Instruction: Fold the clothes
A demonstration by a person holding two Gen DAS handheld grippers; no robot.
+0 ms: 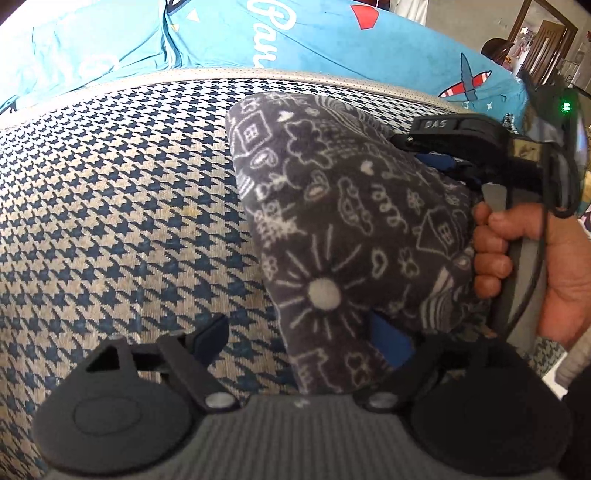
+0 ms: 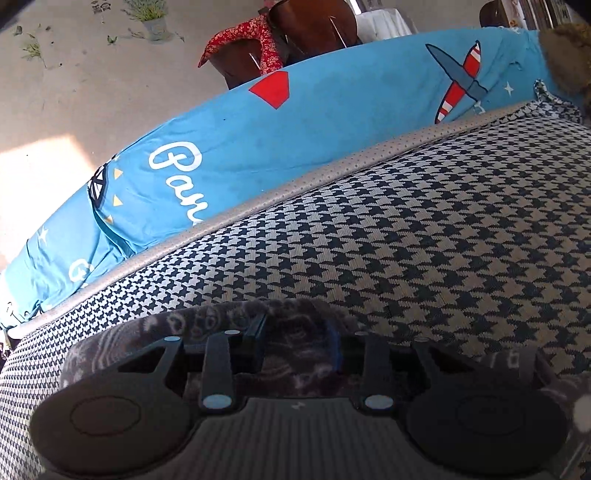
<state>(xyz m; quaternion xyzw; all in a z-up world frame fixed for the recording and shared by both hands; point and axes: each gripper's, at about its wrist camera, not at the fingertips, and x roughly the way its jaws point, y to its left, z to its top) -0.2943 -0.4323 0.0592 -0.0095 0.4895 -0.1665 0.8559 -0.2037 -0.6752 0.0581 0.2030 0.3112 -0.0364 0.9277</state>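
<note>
A grey fleece garment with white doodle drawings lies folded on the houndstooth cushion. My left gripper stands open just above its near end. The left finger hangs over bare cushion, and the blue-padded right finger sits beside the garment's edge, not pressing it. A hand holds my right gripper at the garment's far right side. In the right wrist view, my right gripper has its fingers close together with the bunched grey garment pinched between them.
The cushion's pale piped edge runs along the back. Behind it lies a blue sheet with white lettering and a plane print. A wooden chair with red cloth stands on the floor beyond. A brown furry object sits at the right.
</note>
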